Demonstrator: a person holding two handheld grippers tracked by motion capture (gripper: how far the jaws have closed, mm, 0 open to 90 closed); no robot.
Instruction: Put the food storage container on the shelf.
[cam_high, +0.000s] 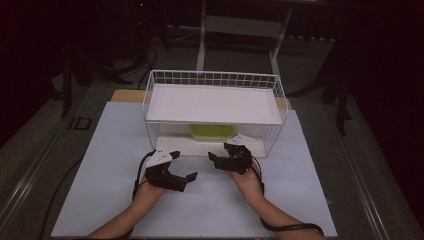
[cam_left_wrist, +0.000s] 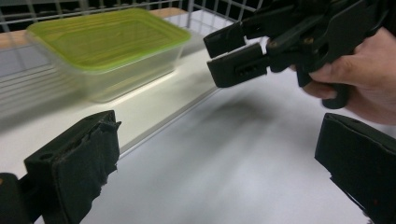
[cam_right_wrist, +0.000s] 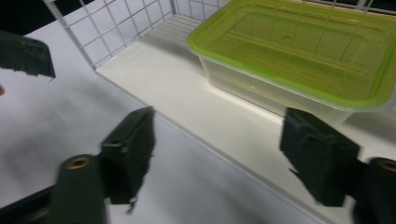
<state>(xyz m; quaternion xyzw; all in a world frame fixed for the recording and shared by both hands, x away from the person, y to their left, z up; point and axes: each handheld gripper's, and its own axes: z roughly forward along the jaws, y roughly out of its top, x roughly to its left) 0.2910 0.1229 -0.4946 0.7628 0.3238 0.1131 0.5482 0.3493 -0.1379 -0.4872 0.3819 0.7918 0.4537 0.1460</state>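
**A:** Nearest to you, on your side of the wire basket (cam_high: 150, 100), your left gripper (cam_high: 186, 179) hangs over the white counter (cam_high: 100, 165). Its fingers (cam_left_wrist: 77, 165) are spread wide with nothing between them.

**B:** And your right gripper (cam_high: 216, 161)?

**A:** It sits a little closer to the basket's open front. In the left gripper view its fingers look only slightly parted, while its own view shows a clear gap between them. Either way, you hold nothing.

**B:** Where is the thing you want?

**A:** The container (cam_right_wrist: 299, 60) stands on the basket's lower shelf (cam_right_wrist: 187, 93), under the upper shelf (cam_high: 215, 102), set back from the front edge. It is upright, with its green lid (cam_left_wrist: 107, 37) on. Your right gripper already points toward it.

**B:** How would it handle?

**A:** It looks like thin clear plastic and seems empty, so I'd judge it light. The walls would likely flex and feel slick, and a hard squeeze could buckle them or pop the lid.

**B:** So where should you take hold?

**A:** Go for the near rim, where the lid lip stiffens the wall. Pinch the lip and wall together, gently. Come in low, because the upper shelf probably leaves little room above. Then slide it out toward yourself.
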